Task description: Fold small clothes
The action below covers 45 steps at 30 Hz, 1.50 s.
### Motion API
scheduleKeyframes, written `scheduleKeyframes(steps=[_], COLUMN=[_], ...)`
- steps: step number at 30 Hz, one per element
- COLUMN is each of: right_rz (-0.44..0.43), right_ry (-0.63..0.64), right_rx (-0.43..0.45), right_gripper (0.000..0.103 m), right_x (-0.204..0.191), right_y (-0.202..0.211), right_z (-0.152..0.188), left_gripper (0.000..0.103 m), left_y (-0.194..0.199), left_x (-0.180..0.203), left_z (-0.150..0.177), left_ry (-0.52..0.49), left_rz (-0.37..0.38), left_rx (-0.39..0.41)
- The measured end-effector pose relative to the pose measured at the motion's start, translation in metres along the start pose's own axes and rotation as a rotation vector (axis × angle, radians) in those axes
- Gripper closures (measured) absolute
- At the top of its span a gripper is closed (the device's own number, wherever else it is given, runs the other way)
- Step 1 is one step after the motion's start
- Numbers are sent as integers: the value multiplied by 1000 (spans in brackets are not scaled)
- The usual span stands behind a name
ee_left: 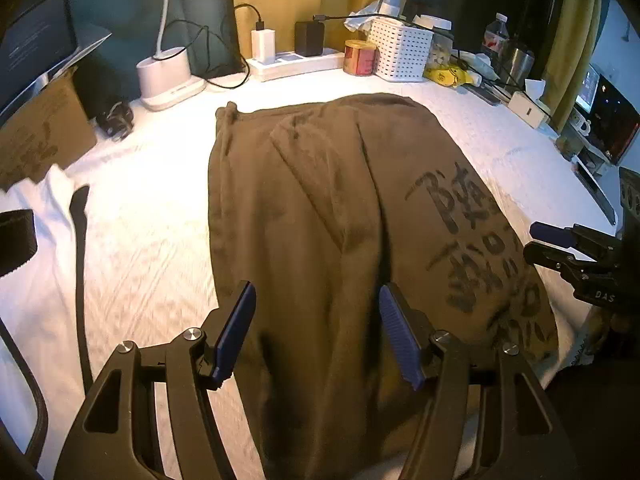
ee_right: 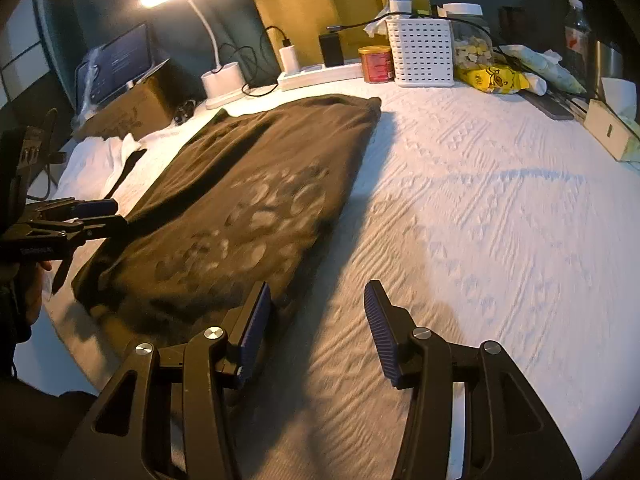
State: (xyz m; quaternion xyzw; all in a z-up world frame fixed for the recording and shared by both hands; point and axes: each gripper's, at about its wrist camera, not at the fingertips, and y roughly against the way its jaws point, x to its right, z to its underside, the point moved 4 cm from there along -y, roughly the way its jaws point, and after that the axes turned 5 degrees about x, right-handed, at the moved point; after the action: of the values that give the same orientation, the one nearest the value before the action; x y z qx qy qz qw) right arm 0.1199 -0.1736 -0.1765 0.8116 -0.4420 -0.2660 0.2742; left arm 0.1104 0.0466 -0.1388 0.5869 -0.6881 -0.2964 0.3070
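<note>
Garment: brown garment (ee_left: 320,216) lies folded lengthwise on the desk (ee_right: 500,208); crosswise fold left
Left hand-held gripper (ee_left: 318,328): wide, empty
Right hand-held gripper (ee_right: 316,332): wide, empty

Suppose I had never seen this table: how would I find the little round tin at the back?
Start from the white perforated basket at the far edge of the white tablecloth, beyond the brown garment. The tin stands right beside it, between the basket and the white power strip. It is the only small round can there, red with a gold lid.
</note>
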Motion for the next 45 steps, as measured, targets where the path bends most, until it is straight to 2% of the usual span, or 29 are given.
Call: scheduleKeyframes(steps=[6, 15, 21, 24, 33, 37, 38, 45], right_rz=[11, 28, 15, 12, 5, 7, 8, 10], right_ry=[-3, -15, -23, -23, -15, -7, -4, 12], right_rx=[10, 4, 2, -5, -28, -34, -35, -38], right_gripper=[51, 51, 51, 51, 51, 51, 51, 50], right_x=[6, 20, 18, 17, 17, 19, 19, 23], right_y=[-13, -39, -54, -64, -90, -100, -102, -114], right_z=[-18, -42, -57, -64, -77, -83, -84, -99], left_gripper=[39, 39, 39, 39, 38, 23, 23, 23], left_y=[-20, -52, -75, -86, -115, -116, -115, -114], left_x=[-10, -26, -35, -41, -67, -74, -77, -84], left_z=[-27, -64, -86, -93, -100, -101, -100, -98], left_ry=[-33, -46, -64, -70, -46, -48, -35, 5], left_rz=[5, 53, 74, 61, 55, -6, -10, 34], left_rx=[17, 46, 44, 29, 1, 23, 26, 31])
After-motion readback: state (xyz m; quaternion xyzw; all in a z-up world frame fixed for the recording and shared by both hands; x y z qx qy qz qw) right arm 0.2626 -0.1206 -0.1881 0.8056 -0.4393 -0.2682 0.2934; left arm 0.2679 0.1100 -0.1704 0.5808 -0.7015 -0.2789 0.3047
